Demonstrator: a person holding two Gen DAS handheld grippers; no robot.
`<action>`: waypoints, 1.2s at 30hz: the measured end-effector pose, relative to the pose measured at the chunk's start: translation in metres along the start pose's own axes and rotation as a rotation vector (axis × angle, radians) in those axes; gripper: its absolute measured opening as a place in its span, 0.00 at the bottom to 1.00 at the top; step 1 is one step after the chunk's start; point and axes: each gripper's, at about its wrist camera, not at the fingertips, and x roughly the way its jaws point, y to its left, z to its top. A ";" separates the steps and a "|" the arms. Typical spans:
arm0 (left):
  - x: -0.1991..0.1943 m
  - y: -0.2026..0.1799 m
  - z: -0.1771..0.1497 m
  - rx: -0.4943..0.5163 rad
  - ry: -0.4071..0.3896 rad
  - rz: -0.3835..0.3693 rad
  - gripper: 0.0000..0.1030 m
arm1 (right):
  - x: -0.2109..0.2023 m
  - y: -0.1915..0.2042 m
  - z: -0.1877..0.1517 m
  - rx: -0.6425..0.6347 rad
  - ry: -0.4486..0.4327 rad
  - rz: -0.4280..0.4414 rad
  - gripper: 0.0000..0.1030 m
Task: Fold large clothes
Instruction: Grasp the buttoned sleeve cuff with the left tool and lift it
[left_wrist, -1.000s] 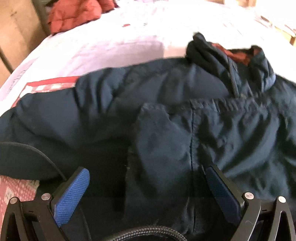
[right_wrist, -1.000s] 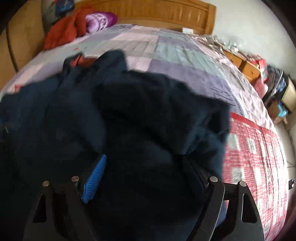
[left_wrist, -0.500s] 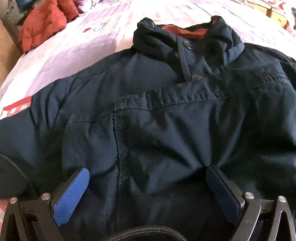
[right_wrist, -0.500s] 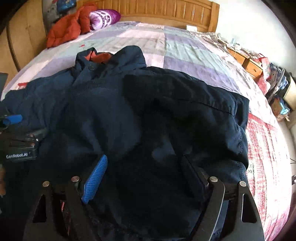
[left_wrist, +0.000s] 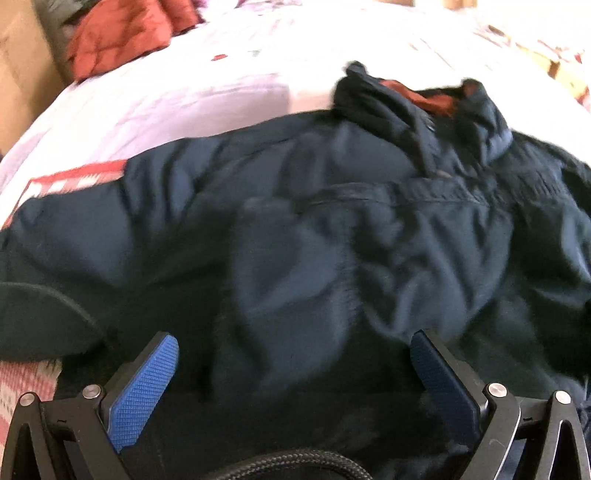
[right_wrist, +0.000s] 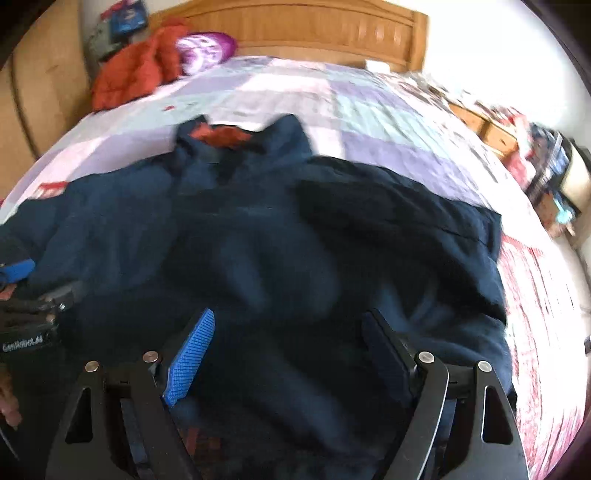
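Note:
A large dark navy jacket (left_wrist: 332, 229) with a rust-red collar lining (left_wrist: 432, 99) lies spread on the bed, partly folded over itself; it also shows in the right wrist view (right_wrist: 277, 240). My left gripper (left_wrist: 293, 354) is open, its blue pads wide apart just above the jacket's lower part, holding nothing. My right gripper (right_wrist: 286, 343) is open too, over the jacket's near side, empty. The left gripper's body (right_wrist: 26, 317) shows at the left edge of the right wrist view.
The bed (right_wrist: 332, 103) has a lilac and pale green patchwork cover, with a red patterned part (right_wrist: 539, 295) on the right. A red quilted garment (right_wrist: 136, 70) and a purple pillow (right_wrist: 207, 48) lie by the wooden headboard (right_wrist: 314, 29). Cluttered furniture (right_wrist: 546, 162) stands right.
Both views have drawn back from the jacket and are blurred by motion. More of the bed cover shows beyond the collar. Both grippers stay open.

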 end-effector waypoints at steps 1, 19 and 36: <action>-0.004 0.007 -0.002 -0.011 -0.005 -0.001 1.00 | 0.002 0.013 0.000 -0.024 0.015 0.034 0.84; -0.019 0.287 -0.045 -0.366 0.041 0.206 1.00 | 0.045 0.115 -0.001 -0.018 0.007 0.031 0.89; 0.048 0.497 -0.054 -0.985 0.019 0.015 1.00 | 0.047 0.111 -0.010 -0.018 -0.041 0.025 0.91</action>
